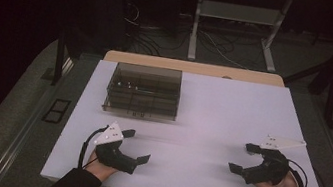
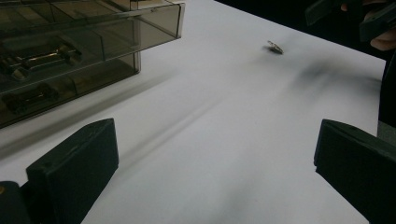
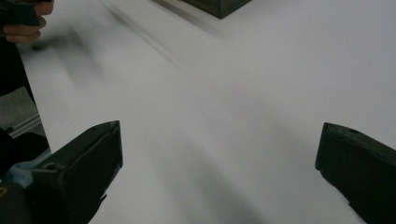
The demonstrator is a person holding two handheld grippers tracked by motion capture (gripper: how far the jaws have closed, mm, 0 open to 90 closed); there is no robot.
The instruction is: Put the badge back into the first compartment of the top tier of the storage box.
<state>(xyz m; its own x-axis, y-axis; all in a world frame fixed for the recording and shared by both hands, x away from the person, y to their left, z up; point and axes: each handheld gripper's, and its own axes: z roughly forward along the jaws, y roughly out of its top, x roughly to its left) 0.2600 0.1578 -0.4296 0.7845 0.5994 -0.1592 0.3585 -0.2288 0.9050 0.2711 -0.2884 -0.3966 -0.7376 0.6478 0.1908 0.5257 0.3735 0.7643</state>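
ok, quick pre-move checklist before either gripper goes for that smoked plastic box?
1. Left gripper jaws open, holding nothing: ok.
2. Right gripper jaws open, holding nothing: ok.
3. Smoked plastic box flat on the white table, apart from both grippers: ok.
4. Box lid open or shut: cannot tell.
5. What the small metal parts in its compartments are: cannot tell.
6. Small loose piece lying on the table, identity: cannot tell.

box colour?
Smoky brown, see-through box; clearest in the left gripper view.
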